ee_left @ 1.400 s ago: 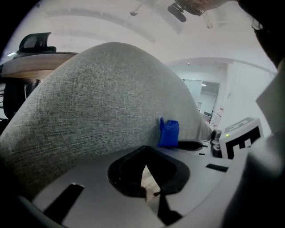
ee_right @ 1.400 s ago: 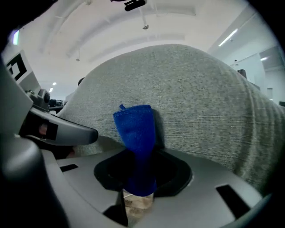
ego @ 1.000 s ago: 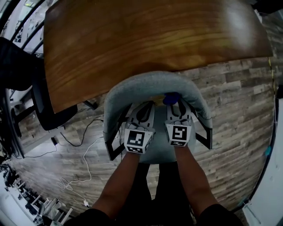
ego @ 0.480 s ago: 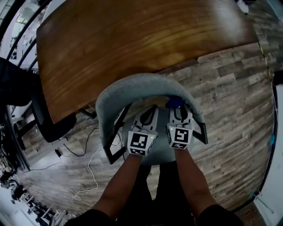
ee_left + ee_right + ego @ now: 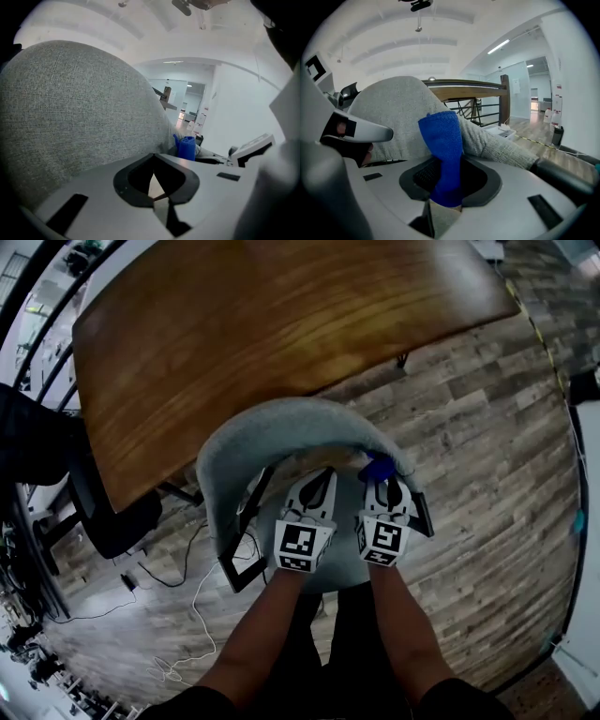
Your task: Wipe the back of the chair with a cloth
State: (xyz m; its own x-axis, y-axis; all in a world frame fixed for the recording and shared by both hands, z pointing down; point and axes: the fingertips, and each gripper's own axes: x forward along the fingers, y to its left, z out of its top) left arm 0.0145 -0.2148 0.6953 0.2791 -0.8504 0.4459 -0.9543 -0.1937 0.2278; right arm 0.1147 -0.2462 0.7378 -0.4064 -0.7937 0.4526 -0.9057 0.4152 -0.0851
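A grey fabric chair (image 5: 272,432) stands below me with its curved back (image 5: 75,122) toward the wooden table. My right gripper (image 5: 382,491) is shut on a folded blue cloth (image 5: 443,154), whose top end (image 5: 378,467) lies against the inner right side of the chair back (image 5: 398,117). My left gripper (image 5: 313,491) sits beside it over the seat, shut with nothing in it, close to the chair back. In the left gripper view the blue cloth (image 5: 186,147) shows at the right, past the grey fabric.
A large brown wooden table (image 5: 253,334) lies just beyond the chair. A black office chair (image 5: 103,512) stands at the left. White and black cables (image 5: 197,596) trail over the wood-plank floor (image 5: 487,456). Black armrests (image 5: 239,549) flank the seat.
Both grippers and the cloth have shifted slightly right along the chair back's inner side. The head view has swung, so the table and chair sit more to the left.
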